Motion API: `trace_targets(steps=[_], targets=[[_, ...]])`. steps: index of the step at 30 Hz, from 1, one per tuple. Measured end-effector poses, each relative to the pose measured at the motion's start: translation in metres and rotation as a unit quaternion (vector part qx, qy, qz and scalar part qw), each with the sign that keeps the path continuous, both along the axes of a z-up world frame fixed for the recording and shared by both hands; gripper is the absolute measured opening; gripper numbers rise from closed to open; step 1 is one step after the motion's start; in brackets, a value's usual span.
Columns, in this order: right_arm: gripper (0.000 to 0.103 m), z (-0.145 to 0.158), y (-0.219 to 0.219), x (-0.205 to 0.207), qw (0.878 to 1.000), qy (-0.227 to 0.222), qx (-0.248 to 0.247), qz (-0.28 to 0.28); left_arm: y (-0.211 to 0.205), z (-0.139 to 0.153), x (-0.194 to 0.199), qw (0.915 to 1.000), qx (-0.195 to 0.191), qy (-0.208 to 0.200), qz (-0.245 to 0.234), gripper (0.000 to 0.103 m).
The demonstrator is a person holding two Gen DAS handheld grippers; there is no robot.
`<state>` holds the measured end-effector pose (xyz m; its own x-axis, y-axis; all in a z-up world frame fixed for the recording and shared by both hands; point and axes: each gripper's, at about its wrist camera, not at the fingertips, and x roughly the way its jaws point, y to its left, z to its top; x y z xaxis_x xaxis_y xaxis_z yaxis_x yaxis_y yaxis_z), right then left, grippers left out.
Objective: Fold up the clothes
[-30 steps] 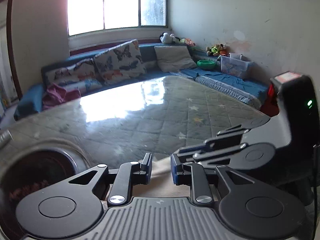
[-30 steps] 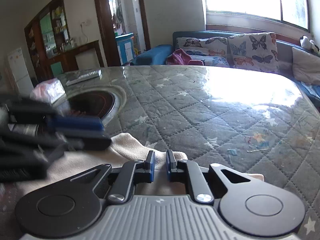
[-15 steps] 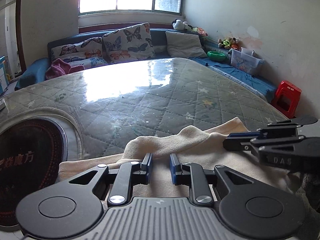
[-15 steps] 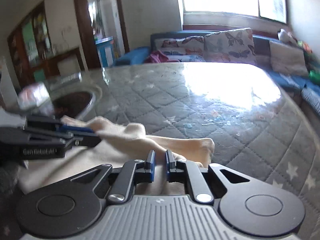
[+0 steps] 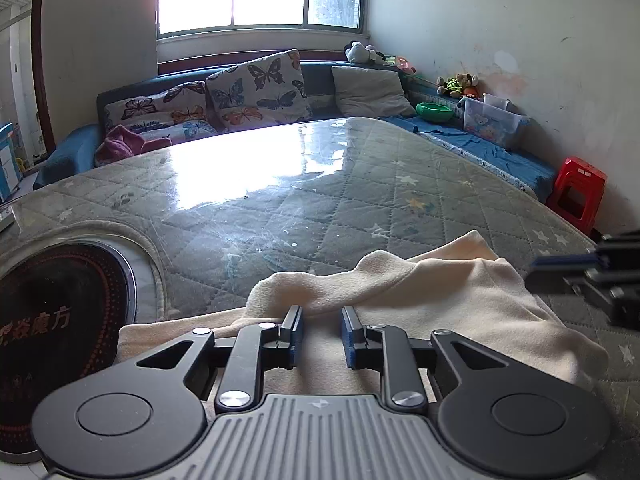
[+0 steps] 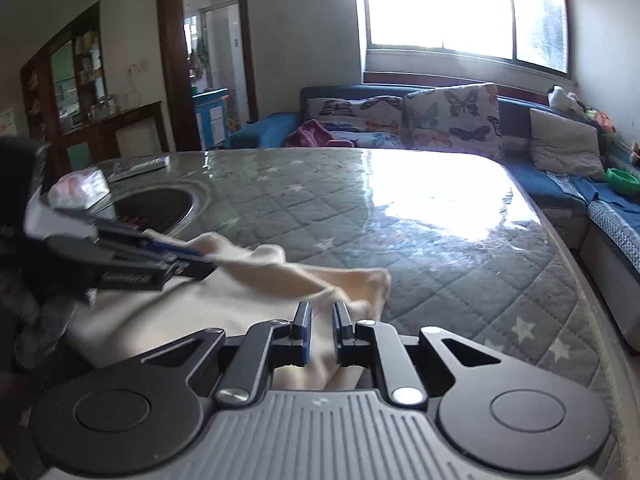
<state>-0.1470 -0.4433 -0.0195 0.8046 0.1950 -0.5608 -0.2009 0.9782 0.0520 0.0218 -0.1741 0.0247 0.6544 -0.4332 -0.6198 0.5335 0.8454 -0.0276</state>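
Fingers (image 5: pixel 297 330) over cream garment (image 5: pixel 440 300), opening.

Counted: one cream garment (image 5: pixel 432 300), two butterfly cushions (image 5: pixel 260 88), one red stool (image 5: pixel 578 192), two grippers (image 5: pixel 320 332).

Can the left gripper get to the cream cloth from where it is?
Probably yes. The cream cloth lies right under and ahead of the left gripper on the table; its fingers are slightly apart, opening, nothing blocking them.
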Motion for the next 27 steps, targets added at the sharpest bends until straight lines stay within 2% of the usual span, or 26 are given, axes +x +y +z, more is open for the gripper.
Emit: trace_targets(steps=[3,4,8,10,11,15,22,27], targets=[[0.013,-0.011,0.008,-0.009,1.000,0.001,-0.029,0.005,-0.001,0.000,-0.001,1.0000,0.002,-0.002,0.001,0.024],[0.017,-0.016,0.008,-0.011,0.999,0.002,-0.034,0.000,-0.001,0.000,-0.001,1.0000,0.003,-0.003,0.001,0.024],[0.022,-0.019,0.005,-0.012,0.999,-0.004,-0.030,-0.016,-0.001,0.000,-0.002,1.0000,0.005,-0.005,0.001,0.025],[0.034,-0.021,0.003,-0.013,0.999,-0.010,-0.034,-0.022,-0.001,0.000,-0.003,1.0000,0.004,-0.008,0.001,0.025],[0.035,-0.022,0.002,-0.013,0.999,-0.014,-0.037,-0.024,-0.001,0.000,-0.004,0.9999,0.002,-0.010,0.001,0.026],[0.035,-0.021,0.004,-0.017,0.998,-0.024,-0.048,-0.028,0.002,0.006,-0.018,0.9997,-0.005,-0.024,-0.004,0.036],[0.035,-0.005,0.018,-0.036,0.996,-0.054,-0.068,-0.002,0.013,0.023,-0.066,0.9977,-0.030,-0.043,-0.044,0.034],[0.036,-0.005,0.036,-0.052,0.991,-0.074,-0.103,0.030,0.011,0.017,-0.088,0.9965,-0.031,-0.048,-0.062,0.029]])
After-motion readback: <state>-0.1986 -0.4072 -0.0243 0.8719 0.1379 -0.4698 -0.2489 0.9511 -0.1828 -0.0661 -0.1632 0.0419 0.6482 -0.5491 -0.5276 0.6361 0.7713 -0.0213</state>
